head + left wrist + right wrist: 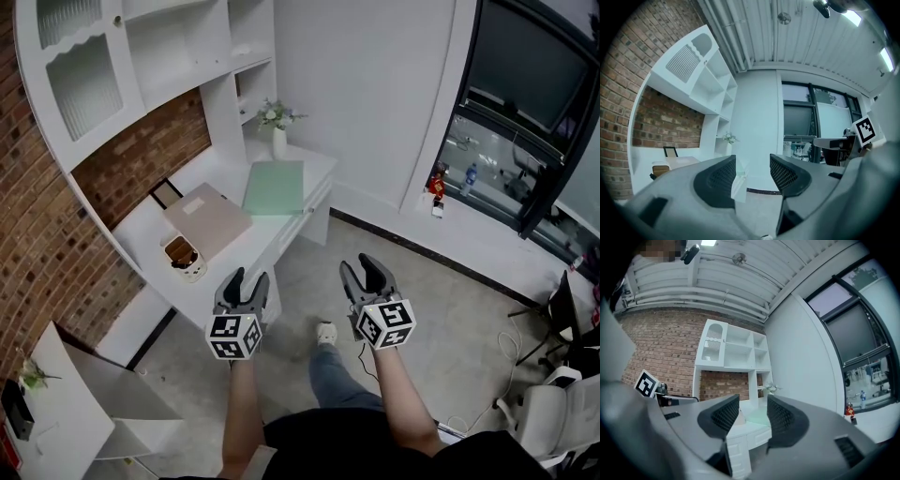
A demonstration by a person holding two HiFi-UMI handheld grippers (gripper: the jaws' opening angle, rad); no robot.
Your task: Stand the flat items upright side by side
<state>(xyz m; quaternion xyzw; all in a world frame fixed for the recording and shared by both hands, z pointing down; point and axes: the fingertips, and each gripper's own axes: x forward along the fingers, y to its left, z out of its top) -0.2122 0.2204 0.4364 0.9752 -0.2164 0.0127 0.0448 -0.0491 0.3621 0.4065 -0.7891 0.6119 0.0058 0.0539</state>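
Observation:
Two flat items lie on the white desk (309, 173): a beige folder (208, 220) nearer the middle and a pale green folder (275, 187) toward the far end. My left gripper (243, 284) hovers in front of the desk's near edge, open, with nothing between its jaws. My right gripper (368, 277) is held to its right over the floor, also open and empty. In the left gripper view the gripper (752, 174) points level past the desk end; in the right gripper view the gripper (753, 413) faces the desk, with the green folder (759, 417) between the jaw tips.
A white cup-like holder (184, 258) with brown contents stands on the desk near the beige folder. A vase with flowers (278, 127) sits at the desk's far end. White shelves (141, 56) rise above, against a brick wall (33, 234). A small black frame (166, 193) stands at the wall.

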